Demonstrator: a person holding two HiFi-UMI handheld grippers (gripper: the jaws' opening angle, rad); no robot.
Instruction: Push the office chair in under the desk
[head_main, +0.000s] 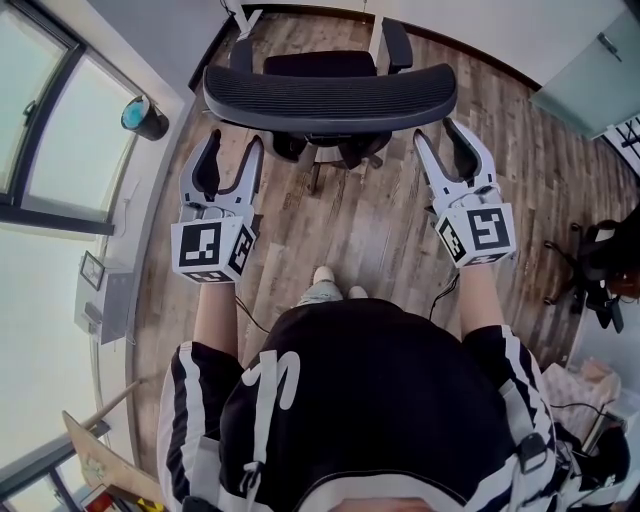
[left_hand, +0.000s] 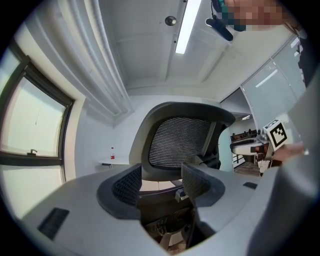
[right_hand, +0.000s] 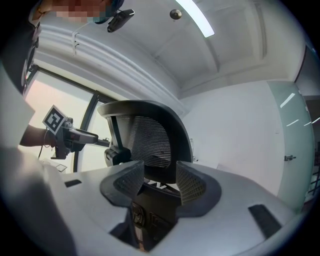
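Observation:
The office chair's black mesh backrest (head_main: 330, 95) curves across the top of the head view, with its seat (head_main: 320, 65) and armrests beyond it between white desk legs (head_main: 378, 35). My left gripper (head_main: 232, 152) is open just behind the backrest's left end. My right gripper (head_main: 441, 135) is open just behind its right end. In the left gripper view the backrest (left_hand: 180, 142) rises beyond the spread jaws of the left gripper (left_hand: 162, 182). In the right gripper view the backrest (right_hand: 147, 140) likewise stands past the right gripper (right_hand: 156, 182). Neither holds anything between its pads.
A window wall runs along the left, with a dark cylinder (head_main: 145, 117) on its sill. A glass cabinet (head_main: 590, 80) stands at the upper right and another chair's black base (head_main: 600, 270) at the right. The person's feet (head_main: 325, 280) are on the wood floor behind the chair.

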